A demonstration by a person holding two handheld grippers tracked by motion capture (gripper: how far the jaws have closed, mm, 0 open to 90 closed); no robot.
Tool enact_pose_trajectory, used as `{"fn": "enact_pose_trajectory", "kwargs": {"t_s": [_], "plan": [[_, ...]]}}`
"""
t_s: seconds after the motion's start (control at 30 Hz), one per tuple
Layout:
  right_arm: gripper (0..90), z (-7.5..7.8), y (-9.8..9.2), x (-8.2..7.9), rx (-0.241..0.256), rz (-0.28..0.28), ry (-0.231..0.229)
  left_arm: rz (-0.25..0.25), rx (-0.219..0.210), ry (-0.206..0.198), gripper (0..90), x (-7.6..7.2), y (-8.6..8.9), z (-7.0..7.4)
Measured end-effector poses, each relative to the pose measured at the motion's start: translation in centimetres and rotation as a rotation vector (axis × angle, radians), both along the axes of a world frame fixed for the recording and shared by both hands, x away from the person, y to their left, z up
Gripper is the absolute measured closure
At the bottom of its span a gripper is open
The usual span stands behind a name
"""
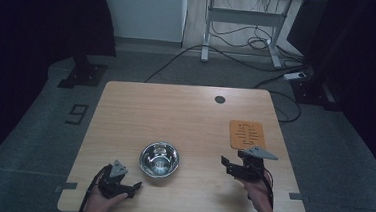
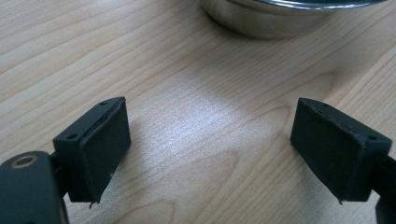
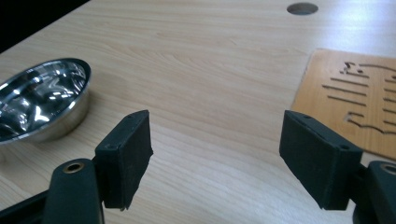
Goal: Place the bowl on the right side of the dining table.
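A shiny steel bowl sits on the wooden table, near its front middle. My left gripper rests low at the front left, open, with bare wood between its jaws; the bowl's rim is just ahead of it. My right gripper is at the front right, open and holding nothing. From its camera the bowl lies to the left and a flat orange cut-out board to the right. In the high view that board lies just beyond the right gripper.
A round dark cable hole sits near the table's far edge. Beyond the table, cables and a power strip lie on the grey floor by a white desk frame. A dark stand foot is at far left.
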State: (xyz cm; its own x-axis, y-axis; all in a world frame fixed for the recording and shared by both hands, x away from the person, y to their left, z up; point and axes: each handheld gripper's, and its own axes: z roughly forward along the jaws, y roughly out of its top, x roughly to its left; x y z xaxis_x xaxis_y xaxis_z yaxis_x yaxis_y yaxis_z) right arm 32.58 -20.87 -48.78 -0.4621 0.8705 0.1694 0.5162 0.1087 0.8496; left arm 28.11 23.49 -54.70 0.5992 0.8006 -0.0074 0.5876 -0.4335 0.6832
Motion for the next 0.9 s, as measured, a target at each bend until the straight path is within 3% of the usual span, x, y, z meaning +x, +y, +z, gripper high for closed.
{"fn": "enact_pose_trajectory", "kwargs": {"t_s": [0.57, 0.9], "plan": [[25.6, 1.1, 2.4, 0.9, 0.018, 0.042, -0.012, 0.0, 0.0, 0.0, 11.7, 0.0, 0.0, 0.0], [25.7, 0.9, 4.1, 1.5, 0.022, 0.063, -0.004, -0.001, 0.0, 0.0, 11.7, 0.0, 0.0, 0.0]]}}
